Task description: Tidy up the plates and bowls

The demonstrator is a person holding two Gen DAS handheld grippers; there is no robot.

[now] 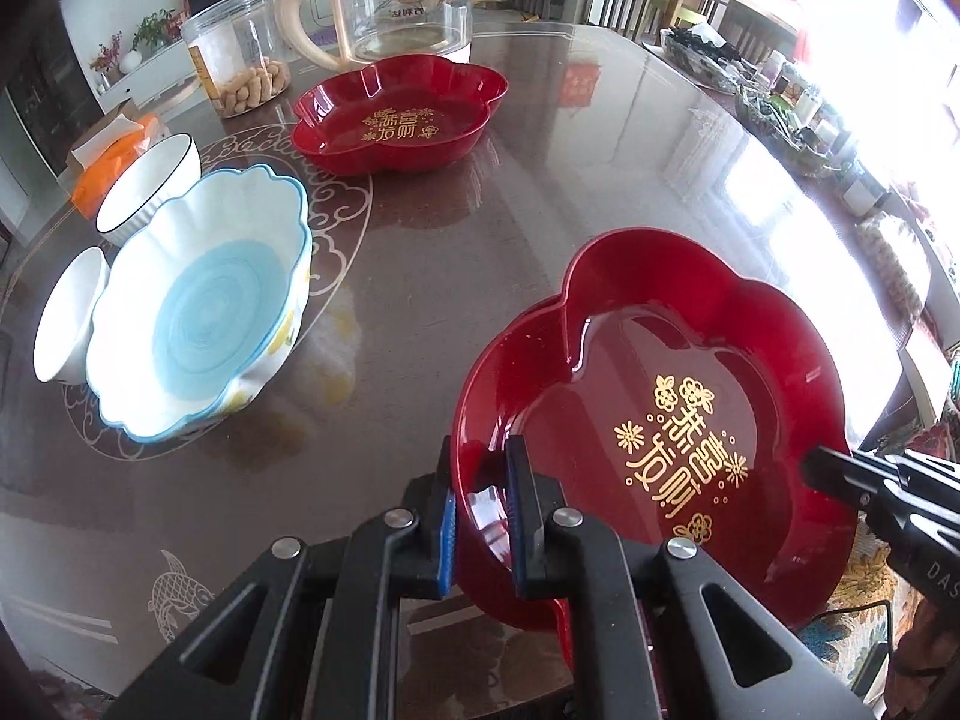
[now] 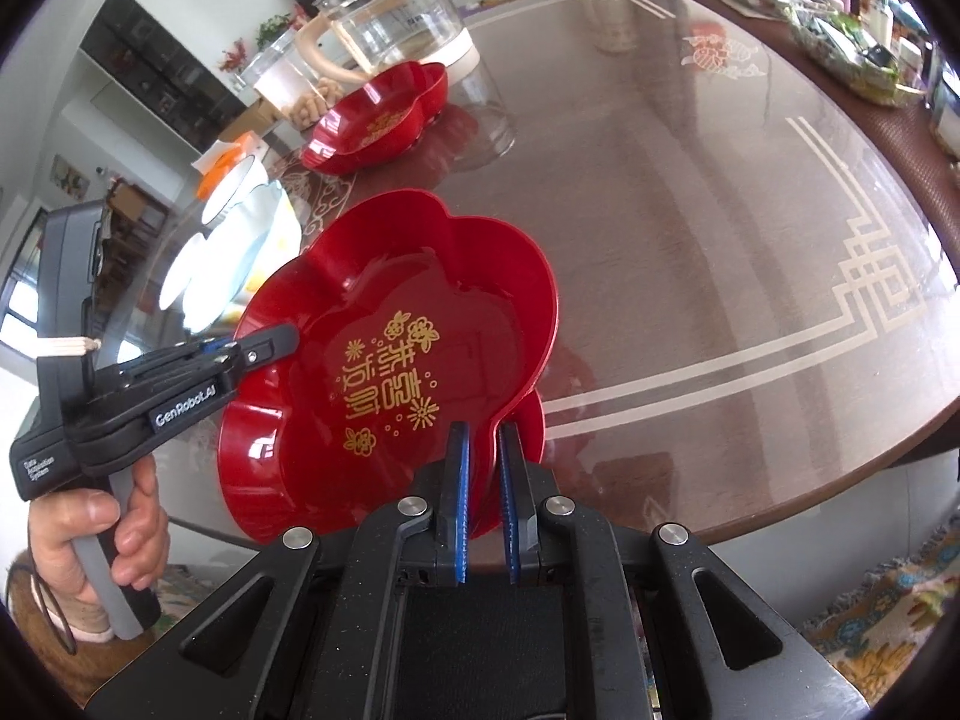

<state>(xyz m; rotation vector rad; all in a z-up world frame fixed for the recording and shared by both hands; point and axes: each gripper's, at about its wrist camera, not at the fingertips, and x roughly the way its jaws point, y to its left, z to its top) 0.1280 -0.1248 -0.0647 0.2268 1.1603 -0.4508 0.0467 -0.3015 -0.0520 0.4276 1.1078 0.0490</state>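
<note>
While we hold the red flower-shaped plate [image 1: 690,372] by two sides of its rim, it sits tilted above the near edge of the glass-topped table [image 1: 540,192]. Our left gripper [image 1: 480,468] has its jaws narrowed onto the plate's left rim, blue pads pressing either side of the wall. Our right gripper [image 2: 482,450] pinches the opposite rim the same way, jaws nearly closed on the thin red wall. From the right wrist view we see the hand [image 2: 114,516] wrapped round the left gripper's handle, just left of the plate.

Taking that held plate as our mark: a second red plate [image 1: 399,114] of the same shape rests flat on the table well beyond it, gold lettering inside. Left of the held plate stands a blue scalloped bowl [image 1: 204,306], with two white bowls [image 1: 150,186] [image 1: 66,312] touching or just beside it. Further back, behind the second red plate, stand a glass kettle [image 1: 402,0] and a clear jar of peanuts [image 1: 240,48]
</note>
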